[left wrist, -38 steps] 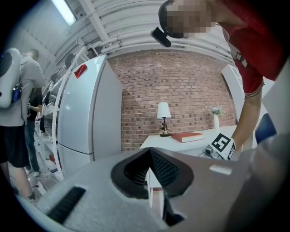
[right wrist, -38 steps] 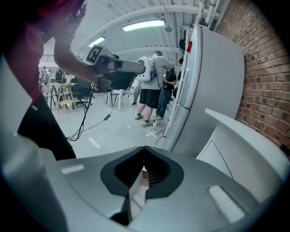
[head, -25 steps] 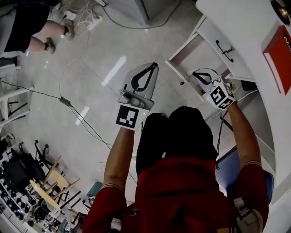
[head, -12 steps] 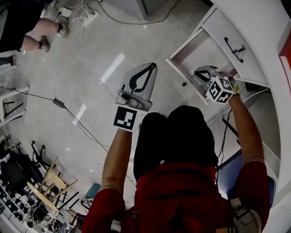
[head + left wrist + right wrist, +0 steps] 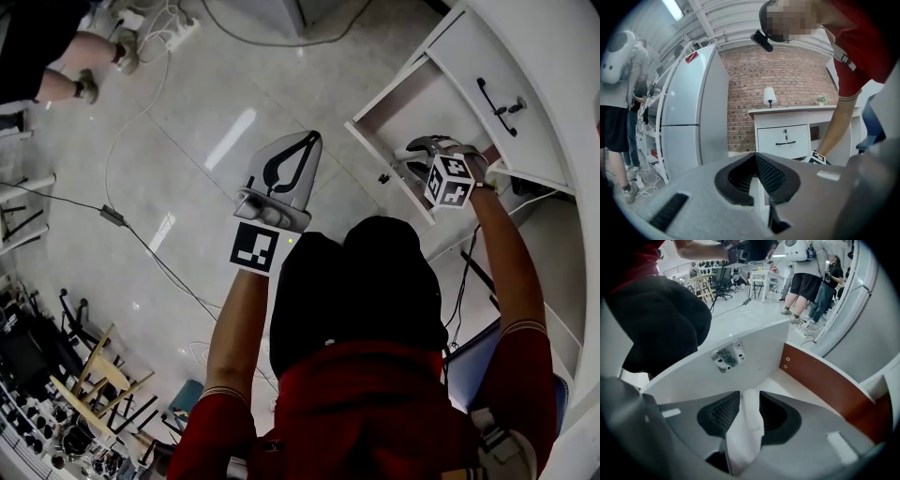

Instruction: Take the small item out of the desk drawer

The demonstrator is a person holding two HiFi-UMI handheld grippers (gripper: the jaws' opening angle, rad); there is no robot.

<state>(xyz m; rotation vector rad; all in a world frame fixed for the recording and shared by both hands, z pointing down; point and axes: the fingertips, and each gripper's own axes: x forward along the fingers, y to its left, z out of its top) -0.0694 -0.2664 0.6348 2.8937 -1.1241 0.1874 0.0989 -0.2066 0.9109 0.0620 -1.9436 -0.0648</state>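
One small white item (image 5: pixel 751 423), a narrow, pale piece standing on end, sits between the ribbed black pads of my right gripper (image 5: pixel 749 395). Those jaws have just been opening and now stand apart on either side of it, close by it but not clamped. The item is inside the open white desk drawer (image 5: pixel 394 94), near the corner where the drawer's white wall (image 5: pixel 693 380) meets its reddish-brown wooden side (image 5: pixel 825 380). A small dull metal fitting (image 5: pixel 727 356) is fixed to the white wall just beyond my jaw tips. In the head view my right gripper points steeply down into that drawer, its black-and-white marker cube (image 5: pixel 448 181) turned up toward me. Next to the open drawer is a closed white drawer front with a black bar handle (image 5: pixel 497 97), both belonging to the white desk (image 5: pixel 553 47). My left gripper (image 5: pixel 755 155) hangs well apart from the drawer, over the pale glossy tiled floor (image 5: pixel 234 103), pointing about level. Its jaws are together at the tips with nothing between them. Past it I see a red brick wall (image 5: pixel 787 79), a small white table lamp (image 5: pixel 769 96) on the desk top, and a tall grey refrigerator (image 5: pixel 689 108). Thin black cables (image 5: pixel 141 239) trail across the floor, and another person's legs (image 5: pixel 70 66) stand at the far edge.
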